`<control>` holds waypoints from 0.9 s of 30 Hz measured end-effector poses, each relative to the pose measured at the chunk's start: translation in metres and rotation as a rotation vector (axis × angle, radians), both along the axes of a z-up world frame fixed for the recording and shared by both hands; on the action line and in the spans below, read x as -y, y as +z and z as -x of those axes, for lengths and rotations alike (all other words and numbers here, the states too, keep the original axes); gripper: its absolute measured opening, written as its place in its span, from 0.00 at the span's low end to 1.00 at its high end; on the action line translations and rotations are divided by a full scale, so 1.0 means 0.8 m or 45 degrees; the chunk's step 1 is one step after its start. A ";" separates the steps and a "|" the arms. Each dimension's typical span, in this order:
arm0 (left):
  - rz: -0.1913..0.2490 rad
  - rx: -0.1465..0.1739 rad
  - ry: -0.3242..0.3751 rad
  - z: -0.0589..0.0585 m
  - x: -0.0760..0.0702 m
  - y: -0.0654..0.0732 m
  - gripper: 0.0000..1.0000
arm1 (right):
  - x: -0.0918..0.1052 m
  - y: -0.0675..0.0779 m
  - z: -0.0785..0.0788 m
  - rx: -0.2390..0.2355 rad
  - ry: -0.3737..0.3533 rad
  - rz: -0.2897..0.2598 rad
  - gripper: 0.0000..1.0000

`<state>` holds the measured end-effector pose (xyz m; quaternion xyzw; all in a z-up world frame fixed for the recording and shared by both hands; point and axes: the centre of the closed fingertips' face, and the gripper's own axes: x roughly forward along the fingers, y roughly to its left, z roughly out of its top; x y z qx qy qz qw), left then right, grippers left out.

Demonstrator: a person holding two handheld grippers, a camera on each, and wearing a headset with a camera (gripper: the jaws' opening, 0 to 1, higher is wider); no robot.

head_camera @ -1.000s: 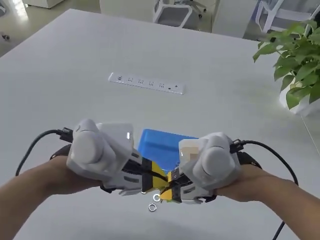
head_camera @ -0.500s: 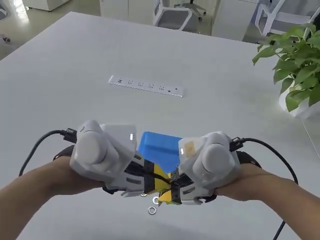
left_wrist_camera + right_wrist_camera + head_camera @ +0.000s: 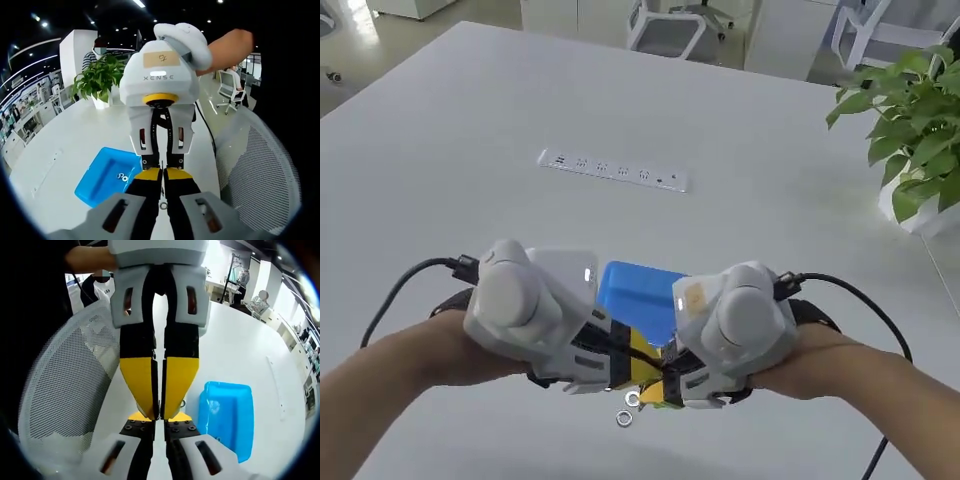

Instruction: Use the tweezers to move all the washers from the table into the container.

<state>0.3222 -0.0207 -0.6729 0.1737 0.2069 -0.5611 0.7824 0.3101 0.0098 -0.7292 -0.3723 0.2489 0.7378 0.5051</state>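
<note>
Washers: two of them, one and another, are lying loose on the surface right under my grippers, just in front of the blue container. I've got the left gripper and right gripper nose to nose, tips almost touching. Both sets of jaws are pinched together. A thin sliver of the tweezers runs between the tips, but honestly I can't tell which jaws hold it. A power strip sits further back, well apart.
</note>
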 end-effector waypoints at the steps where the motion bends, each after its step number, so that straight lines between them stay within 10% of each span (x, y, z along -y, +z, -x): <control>1: -0.003 0.001 -0.001 0.000 0.000 0.000 0.06 | 0.000 -0.001 0.000 0.002 0.000 0.001 0.07; 27: 0.051 -0.090 0.228 0.016 -0.079 -0.023 0.47 | -0.003 -0.019 -0.015 0.038 0.017 -0.025 0.08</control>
